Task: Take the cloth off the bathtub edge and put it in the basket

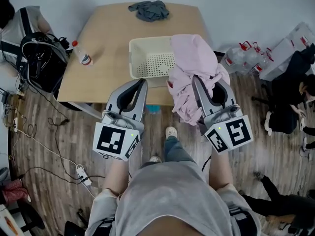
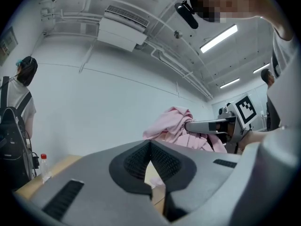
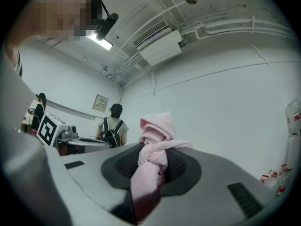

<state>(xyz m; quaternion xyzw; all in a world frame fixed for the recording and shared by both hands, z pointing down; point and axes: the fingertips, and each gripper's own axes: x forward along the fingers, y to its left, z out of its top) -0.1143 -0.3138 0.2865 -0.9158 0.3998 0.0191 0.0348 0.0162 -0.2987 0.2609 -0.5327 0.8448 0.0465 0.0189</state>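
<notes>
The person's grey-shirted torso [image 1: 172, 195] fills the bottom of the head view, and both grippers reach forward from it toward the counter [image 1: 106, 31]. The right gripper [image 1: 205, 80] is clenched on the pink cloth [image 1: 192, 53], which bunches above its jaws and trails below them. The bundle hangs at the right rim of the cream basket [image 1: 133, 58], so the open basket lies just left of and ahead of that hand. The left gripper [image 1: 143, 82] is closed with nothing in it, at the basket's near rim. A grey cloth [image 1: 149, 10] and a bottle [image 1: 81, 53] sit elsewhere on the counter, well clear of that path.
</notes>
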